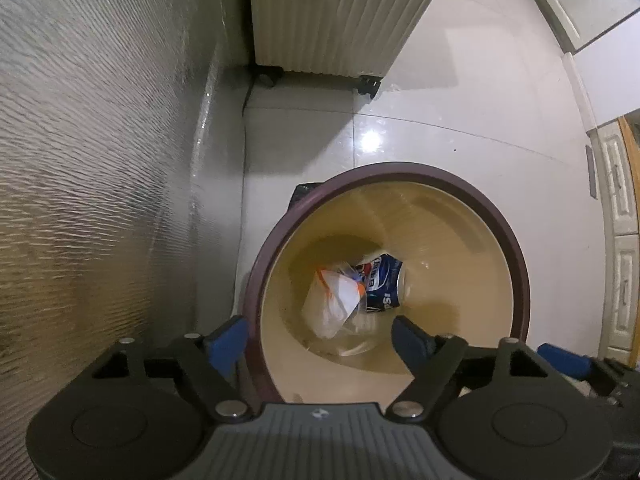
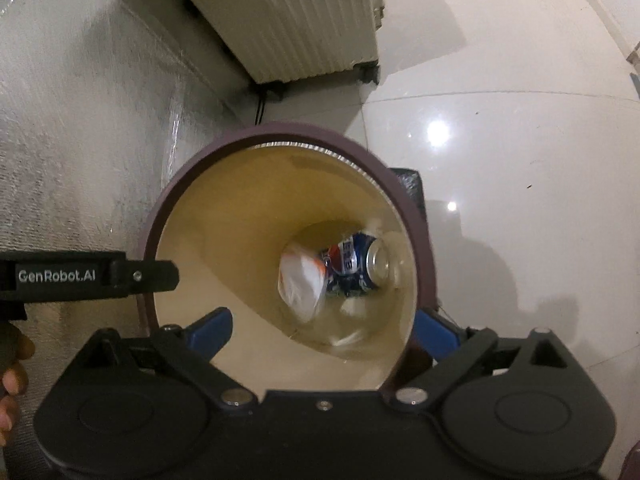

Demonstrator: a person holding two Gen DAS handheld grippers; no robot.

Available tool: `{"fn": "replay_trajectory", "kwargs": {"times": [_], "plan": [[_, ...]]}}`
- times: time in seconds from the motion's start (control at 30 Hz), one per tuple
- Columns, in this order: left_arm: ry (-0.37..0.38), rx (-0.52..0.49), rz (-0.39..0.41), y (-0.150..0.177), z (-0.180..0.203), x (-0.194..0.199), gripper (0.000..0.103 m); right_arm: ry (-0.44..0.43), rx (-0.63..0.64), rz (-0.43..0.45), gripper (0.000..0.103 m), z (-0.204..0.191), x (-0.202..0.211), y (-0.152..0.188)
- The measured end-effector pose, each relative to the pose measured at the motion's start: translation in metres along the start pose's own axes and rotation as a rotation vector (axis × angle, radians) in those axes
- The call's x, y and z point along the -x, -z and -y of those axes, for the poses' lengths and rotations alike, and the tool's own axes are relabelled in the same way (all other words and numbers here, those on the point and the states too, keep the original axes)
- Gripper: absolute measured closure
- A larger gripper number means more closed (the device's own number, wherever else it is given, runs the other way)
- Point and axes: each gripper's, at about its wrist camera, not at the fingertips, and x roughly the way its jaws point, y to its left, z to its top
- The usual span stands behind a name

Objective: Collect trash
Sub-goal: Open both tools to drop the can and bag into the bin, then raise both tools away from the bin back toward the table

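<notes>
Left wrist view: your left gripper (image 1: 320, 336) points straight down over the trash bin (image 1: 516, 248), a round bin with a dark maroon rim and a cream inner wall. Its jaws stand wide with nothing between them; one blue fingertip lies outside the rim, the other over the opening. At the bottom of the bin lie a blue soda can (image 1: 386, 284) on its side and a crumpled white wrapper (image 1: 334, 300) with orange markings, touching each other.

Right wrist view: your right gripper (image 2: 324, 330) also hangs over the bin, jaws spread wide and empty. The can (image 2: 356, 264) and wrapper (image 2: 300, 280) are seen again at the bottom. Your left gripper's body enters from the left edge, with fingers (image 2: 10, 364) of your hand below it.

The bin stands on a glossy tiled floor (image 1: 460, 128), beside a textured wall (image 1: 100, 140) and near a ribbed white suitcase (image 1: 336, 16) on wheels.
</notes>
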Motion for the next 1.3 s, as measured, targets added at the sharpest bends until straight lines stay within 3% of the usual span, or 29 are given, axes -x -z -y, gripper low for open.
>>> {"fn": "replay_trajectory", "kwargs": {"times": [0.07, 0.27, 0.83, 1.3], "plan": [[-0.002, -0.005, -0.002, 0.002, -0.001, 0.006, 0.012, 0.007, -0.009, 0.010, 0.004, 0.001, 0.007, 0.000], [-0.018, -0.021, 0.012, 0.011, -0.005, 0.029, 0.001, 0.023, -0.013, 0.043, 0.002, 0.002, 0.033, 0.002], [-0.013, -0.102, 0.129, 0.049, -0.007, 0.107, 0.000, 0.104, -0.016, 0.152, 0.000, -0.011, 0.111, 0.028], [-0.020, -0.143, 0.227, 0.097, -0.006, 0.156, 0.000, 0.112, -0.020, 0.242, 0.000, -0.018, 0.170, 0.071]]}}
